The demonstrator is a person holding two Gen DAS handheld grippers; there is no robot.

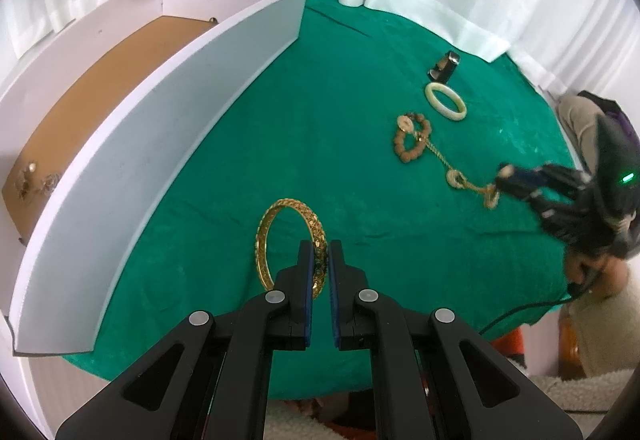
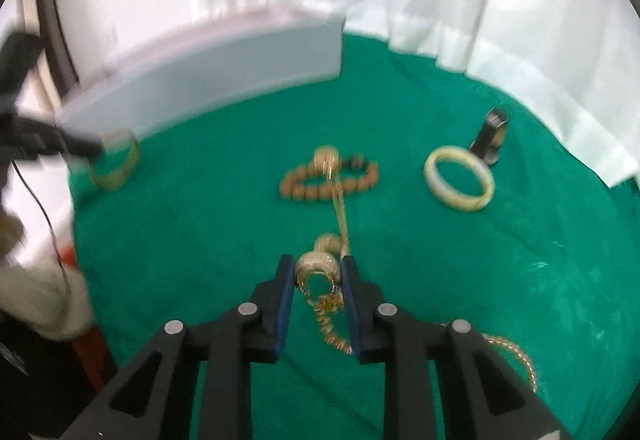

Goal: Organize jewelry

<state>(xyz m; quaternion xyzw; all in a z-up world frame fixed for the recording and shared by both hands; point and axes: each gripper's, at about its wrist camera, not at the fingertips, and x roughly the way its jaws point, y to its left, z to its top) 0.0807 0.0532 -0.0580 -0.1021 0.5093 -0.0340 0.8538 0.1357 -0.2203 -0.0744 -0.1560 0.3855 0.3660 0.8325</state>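
My left gripper (image 1: 320, 252) is shut on a gold filigree bangle (image 1: 280, 236) that stands on edge on the green cloth (image 1: 248, 167); the bangle also shows in the right wrist view (image 2: 116, 163). My right gripper (image 2: 316, 268) has its jaws around the ringed end of a gold chain necklace (image 2: 320, 272), with a gap still showing between the pads. The chain (image 1: 440, 155) runs back across a brown bead bracelet (image 1: 412, 137) (image 2: 328, 179). A cream bangle (image 1: 446, 100) (image 2: 460, 181) lies beyond it.
A white open box (image 1: 160, 111) with a brown floor stands at the left and holds small gold pieces (image 1: 36, 179). A small dark stand (image 1: 446, 65) (image 2: 494, 133) sits behind the cream bangle. White curtain hangs at the back.
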